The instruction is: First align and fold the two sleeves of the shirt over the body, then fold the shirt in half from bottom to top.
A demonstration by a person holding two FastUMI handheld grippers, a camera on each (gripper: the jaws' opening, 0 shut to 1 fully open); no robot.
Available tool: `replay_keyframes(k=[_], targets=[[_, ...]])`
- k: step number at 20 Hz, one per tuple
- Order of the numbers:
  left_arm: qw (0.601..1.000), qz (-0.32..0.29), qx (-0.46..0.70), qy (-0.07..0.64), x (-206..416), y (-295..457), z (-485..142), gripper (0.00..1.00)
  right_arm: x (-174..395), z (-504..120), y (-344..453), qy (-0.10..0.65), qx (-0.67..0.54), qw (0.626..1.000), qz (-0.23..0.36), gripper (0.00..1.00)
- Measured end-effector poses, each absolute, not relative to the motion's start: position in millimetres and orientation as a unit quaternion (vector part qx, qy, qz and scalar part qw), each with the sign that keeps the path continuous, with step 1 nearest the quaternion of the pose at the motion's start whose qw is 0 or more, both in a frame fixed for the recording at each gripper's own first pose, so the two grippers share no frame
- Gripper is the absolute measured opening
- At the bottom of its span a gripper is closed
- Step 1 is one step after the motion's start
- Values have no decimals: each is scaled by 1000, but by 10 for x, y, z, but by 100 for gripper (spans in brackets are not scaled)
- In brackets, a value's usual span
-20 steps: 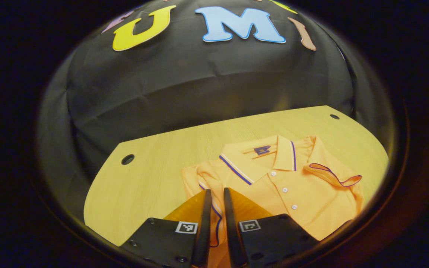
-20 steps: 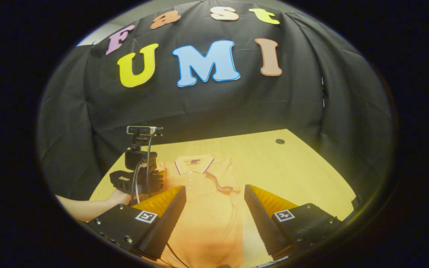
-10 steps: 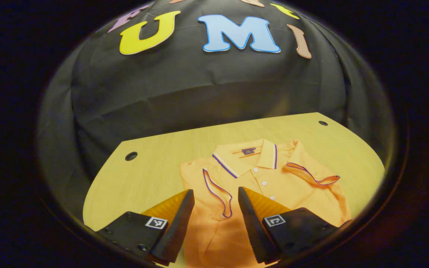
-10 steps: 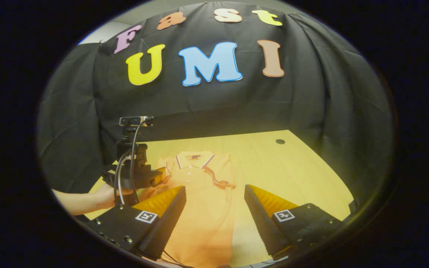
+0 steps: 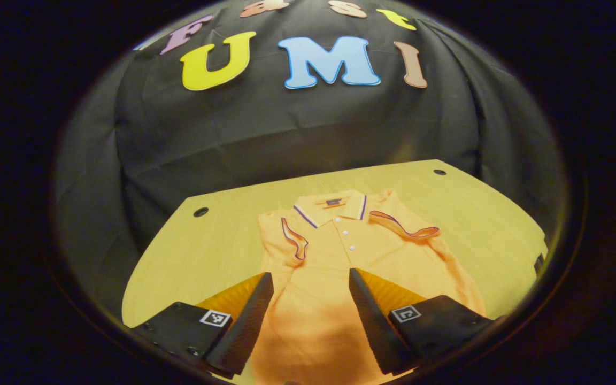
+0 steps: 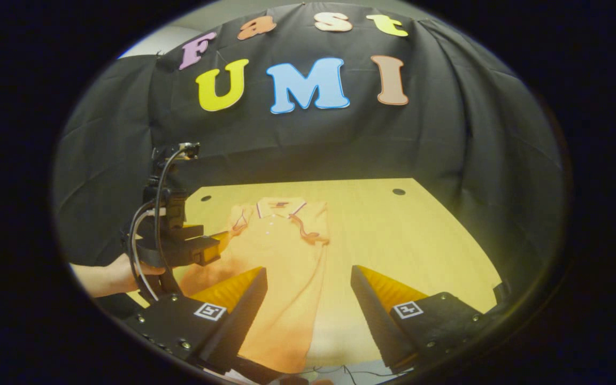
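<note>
Wooden table [image 5: 190, 256] bears shirt [image 5: 335, 267] (hem cut off).

Orange shirt [image 6: 286, 256] flat on wooden table [image 6: 409, 240], both sleeves folded over body, right gripper [image 6: 309, 305] above hem with fingers spread, left gripper [image 6: 209, 248] hand-held, over shirt's left edge

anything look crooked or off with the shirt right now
Slightly. The shirt lies flat on the table with both sleeves folded in, but unevenly: the left sleeve sits tight and short by the collar, while the right sleeve slants farther out. Both tools, left and right, are open and hold nothing.
</note>
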State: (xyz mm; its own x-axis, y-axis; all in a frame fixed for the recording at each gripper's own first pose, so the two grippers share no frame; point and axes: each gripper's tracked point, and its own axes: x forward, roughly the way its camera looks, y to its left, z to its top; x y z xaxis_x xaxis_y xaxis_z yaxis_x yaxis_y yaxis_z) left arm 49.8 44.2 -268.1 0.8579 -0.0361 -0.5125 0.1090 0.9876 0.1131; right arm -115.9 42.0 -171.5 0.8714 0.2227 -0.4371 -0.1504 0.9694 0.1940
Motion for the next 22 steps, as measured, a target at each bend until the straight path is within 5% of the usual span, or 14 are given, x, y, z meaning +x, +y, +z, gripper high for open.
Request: replay_keyframes(k=[22], targets=[[945,-40,34,321,-1537,946,-3012,96,-1831,-2789,813,351,72,927,111,98]])
